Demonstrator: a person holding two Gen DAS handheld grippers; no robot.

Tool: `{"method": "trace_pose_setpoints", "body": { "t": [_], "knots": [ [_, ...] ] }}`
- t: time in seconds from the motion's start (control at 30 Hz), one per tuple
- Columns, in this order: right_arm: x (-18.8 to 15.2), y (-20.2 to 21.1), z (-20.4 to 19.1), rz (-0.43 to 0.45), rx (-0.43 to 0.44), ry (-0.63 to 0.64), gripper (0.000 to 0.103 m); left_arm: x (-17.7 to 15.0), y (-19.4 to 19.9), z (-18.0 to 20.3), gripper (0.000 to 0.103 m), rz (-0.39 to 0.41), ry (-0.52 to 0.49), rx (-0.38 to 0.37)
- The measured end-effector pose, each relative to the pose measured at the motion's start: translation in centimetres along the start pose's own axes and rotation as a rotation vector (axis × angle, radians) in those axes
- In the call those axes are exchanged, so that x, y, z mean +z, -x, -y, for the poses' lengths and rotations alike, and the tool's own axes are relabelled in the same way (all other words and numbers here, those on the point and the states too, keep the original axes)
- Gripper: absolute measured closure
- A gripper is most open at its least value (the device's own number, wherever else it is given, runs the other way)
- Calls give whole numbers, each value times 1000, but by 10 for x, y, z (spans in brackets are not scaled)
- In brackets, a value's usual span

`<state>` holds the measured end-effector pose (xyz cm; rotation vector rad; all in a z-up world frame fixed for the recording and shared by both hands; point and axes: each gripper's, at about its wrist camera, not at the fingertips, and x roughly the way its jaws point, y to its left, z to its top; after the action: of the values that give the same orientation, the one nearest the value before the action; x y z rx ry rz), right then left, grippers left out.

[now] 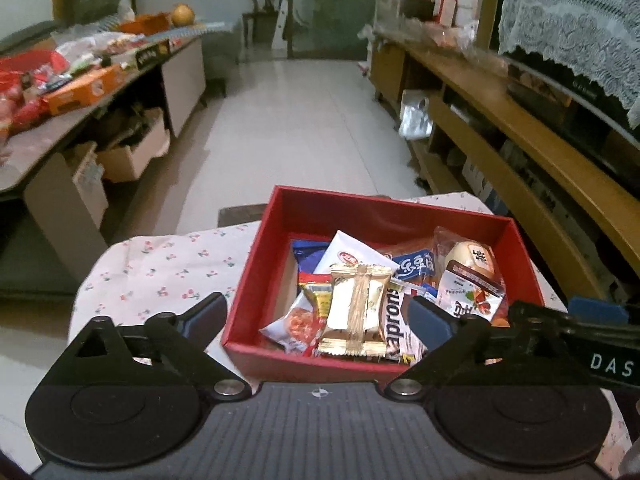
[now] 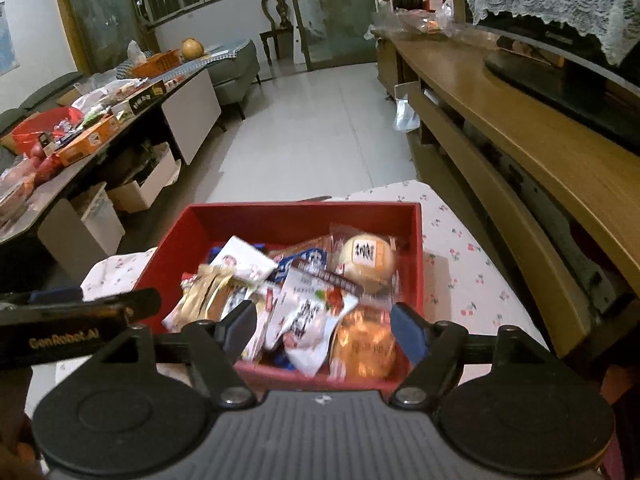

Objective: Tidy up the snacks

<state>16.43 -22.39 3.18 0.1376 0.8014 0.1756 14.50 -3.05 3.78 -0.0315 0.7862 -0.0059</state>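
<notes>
Left gripper (image 1: 318, 312): nearest in the left wrist view, jaws spread wide and empty, held just over the near edge of the red box; its right finger overlaps the near snack packets in the picture.
Right gripper (image 2: 324, 326): jaws spread wide and empty, over the near right part of the same box; the view is somewhat blurred.
Red box (image 1: 256, 280): open-topped, sitting on a cherry-print cloth (image 1: 160, 264), with bare cloth to its left and right.
Snacks, near: a gold-wrapped packet (image 1: 356, 308) lies on top at the near side, beside a white wrapper with dark lettering (image 1: 394, 320); an orange round packet (image 2: 366, 344) lies in the near right corner.
Snacks, middle: a white pouch with red fruit print (image 1: 468, 292) on the right, a white packet with a red logo (image 1: 352, 256) tilted towards the far left.
Snacks, far: a pale round bun in clear wrap (image 2: 366, 258) at the far right.
Left side table (image 1: 24, 152): well apart, crowded with an orange carton (image 1: 80, 90) and red packaging.
Right cabinet (image 2: 520, 128): long wooden unit along the right wall.
Far end: a wooden chair (image 1: 266, 4) by a glass door.
</notes>
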Motion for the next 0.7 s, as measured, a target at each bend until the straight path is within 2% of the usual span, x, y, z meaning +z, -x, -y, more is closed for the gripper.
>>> {"method": "trace_pose_setpoints", "body": {
  "t": [0.23,0.4,0.53,0.7],
  "knots": [
    [-37,37,-2,2,34,-24,10,-25,34,-3,0,38,-2,-22],
    [-60,61,-2,20,28,-40,9,-46,42,-1,0,12,-28,6],
    [-78,70,2,0,20,-61,9,-60,48,1,0,-19,-48,28],
    [-96,76,-1,-26,16,-50,9,-79,55,-3,0,-54,-26,-26]
  ]
}}
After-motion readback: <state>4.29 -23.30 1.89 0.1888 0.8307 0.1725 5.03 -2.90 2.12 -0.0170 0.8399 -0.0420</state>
